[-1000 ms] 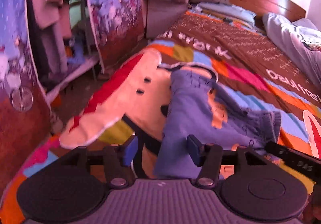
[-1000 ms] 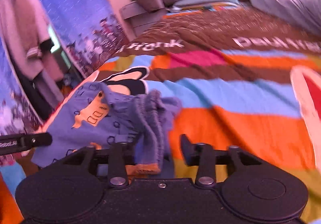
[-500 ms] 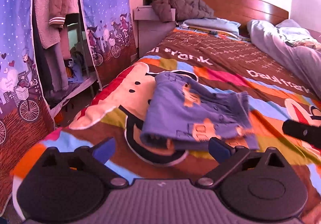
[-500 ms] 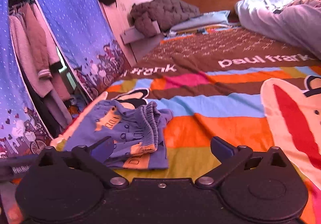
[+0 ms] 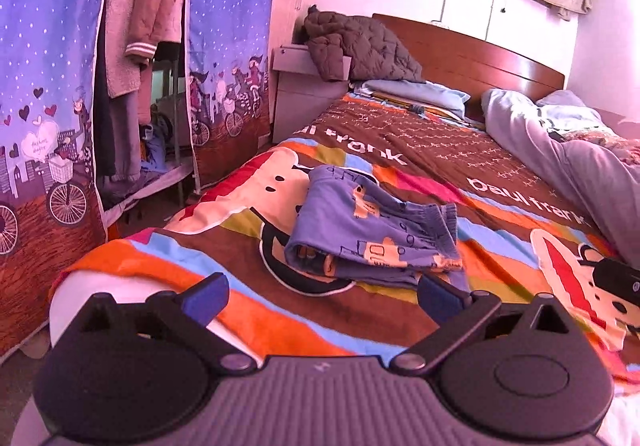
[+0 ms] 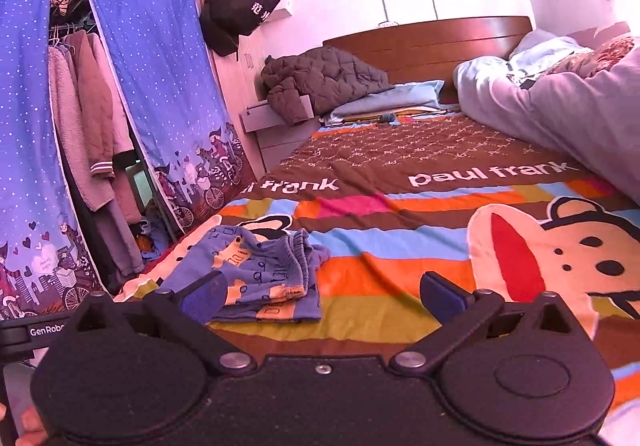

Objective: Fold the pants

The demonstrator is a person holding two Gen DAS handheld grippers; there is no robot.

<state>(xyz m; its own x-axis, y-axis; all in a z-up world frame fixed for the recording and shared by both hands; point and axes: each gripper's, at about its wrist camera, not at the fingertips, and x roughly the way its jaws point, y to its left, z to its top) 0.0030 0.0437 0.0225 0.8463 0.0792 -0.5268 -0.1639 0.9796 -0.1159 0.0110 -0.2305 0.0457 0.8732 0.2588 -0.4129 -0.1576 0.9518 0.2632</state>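
Note:
Small blue pants (image 5: 372,234) with orange printed figures lie folded in a compact bundle on the striped cartoon blanket (image 5: 500,206), near the bed's left side. In the right wrist view the same pants (image 6: 256,270) sit left of centre. My left gripper (image 5: 322,292) stands open, held back from the bundle, nothing between its blue pads. My right gripper (image 6: 322,292) is open too and holds nothing, with its left pad in front of the pants' near edge. The left gripper's body (image 6: 24,330) shows at the right wrist view's left edge.
A blue curtained wardrobe (image 5: 48,86) with hanging clothes stands left of the bed. A grey nightstand (image 5: 300,86) with a brown quilted jacket (image 5: 360,46) sits by the wooden headboard (image 5: 480,54). A grey duvet (image 5: 560,150) is heaped on the bed's far right.
Both grippers let go of the pants, opened wide and drew back and up from the bundle, which now lies folded on the blanket.

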